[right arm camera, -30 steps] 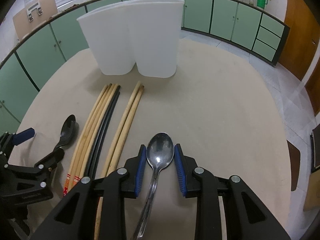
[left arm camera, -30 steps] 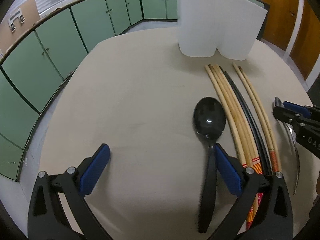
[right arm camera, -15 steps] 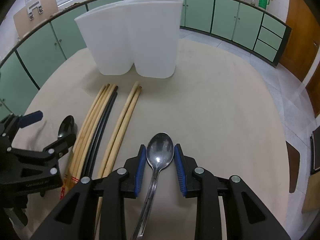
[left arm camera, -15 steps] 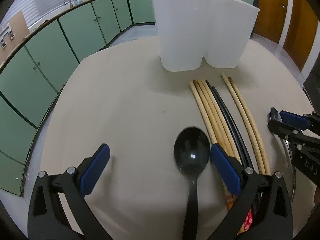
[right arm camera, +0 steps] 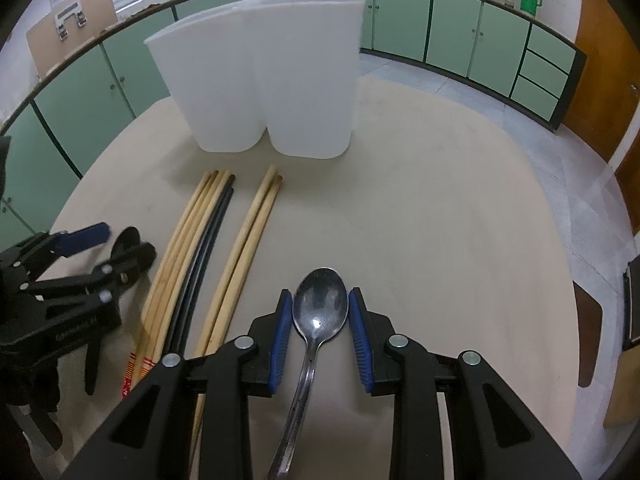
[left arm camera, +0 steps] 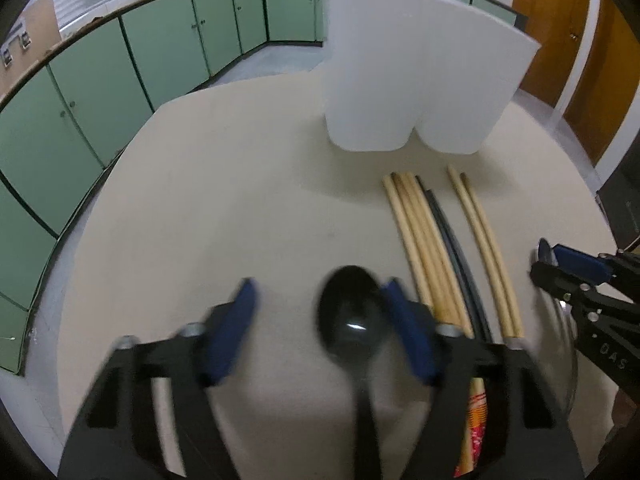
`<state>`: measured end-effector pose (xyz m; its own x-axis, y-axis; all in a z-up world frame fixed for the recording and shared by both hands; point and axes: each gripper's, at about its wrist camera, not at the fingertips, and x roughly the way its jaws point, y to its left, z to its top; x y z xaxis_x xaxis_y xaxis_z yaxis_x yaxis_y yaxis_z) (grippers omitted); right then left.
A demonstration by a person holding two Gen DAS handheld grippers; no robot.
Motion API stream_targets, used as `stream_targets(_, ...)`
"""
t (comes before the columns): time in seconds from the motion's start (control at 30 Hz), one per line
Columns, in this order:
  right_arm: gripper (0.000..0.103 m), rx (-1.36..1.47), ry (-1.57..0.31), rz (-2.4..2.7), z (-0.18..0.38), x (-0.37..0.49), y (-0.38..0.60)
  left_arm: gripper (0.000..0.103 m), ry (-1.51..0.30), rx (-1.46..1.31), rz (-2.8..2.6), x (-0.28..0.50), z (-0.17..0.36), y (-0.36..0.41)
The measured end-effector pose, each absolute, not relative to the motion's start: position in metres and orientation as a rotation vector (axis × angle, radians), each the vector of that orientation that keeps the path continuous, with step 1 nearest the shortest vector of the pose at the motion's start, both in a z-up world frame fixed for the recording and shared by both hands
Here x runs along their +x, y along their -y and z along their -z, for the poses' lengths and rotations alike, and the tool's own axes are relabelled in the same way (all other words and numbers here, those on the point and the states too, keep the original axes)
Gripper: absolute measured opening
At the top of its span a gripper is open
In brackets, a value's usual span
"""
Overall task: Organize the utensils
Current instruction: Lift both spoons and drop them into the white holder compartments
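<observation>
A black plastic spoon lies on the beige table between the fingers of my left gripper. The jaws are partly closed and blurred; the right pad sits against the bowl, the left pad stands apart. My right gripper has its pads on both sides of a metal spoon, which lies on the table. The white two-compartment holder stands at the back. Several wooden and black chopsticks lie between the two spoons.
The table edge curves round on the left, with green cabinets beyond. The left gripper shows in the right wrist view, the right gripper in the left wrist view.
My left gripper has moved right over the black spoon and its jaws have narrowed from wide open. My right gripper and the metal spoon have stayed put.
</observation>
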<state>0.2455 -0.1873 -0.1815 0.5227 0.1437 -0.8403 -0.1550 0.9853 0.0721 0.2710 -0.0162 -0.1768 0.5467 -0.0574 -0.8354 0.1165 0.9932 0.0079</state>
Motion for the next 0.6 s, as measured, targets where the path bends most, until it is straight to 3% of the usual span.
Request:
stream_targets(0.07,0.028,-0.004,-0.990,-0.185,0.179,0.242,0.190,0.037,-0.980,0.049,0.127,0.270,0.175,0.014)
stream_targets(0.1,0.028,0.000,-0.975,-0.189,0.176,0.240,0.191,0.034,-0.978,0.039,0.142,0.270,0.174,0.014)
stream_targets(0.6,0.028,0.057,-0.615,-0.299,0.094,0.202,0.210,0.034,-0.580,-0.053,0.230,0.221,0.093,0.004)
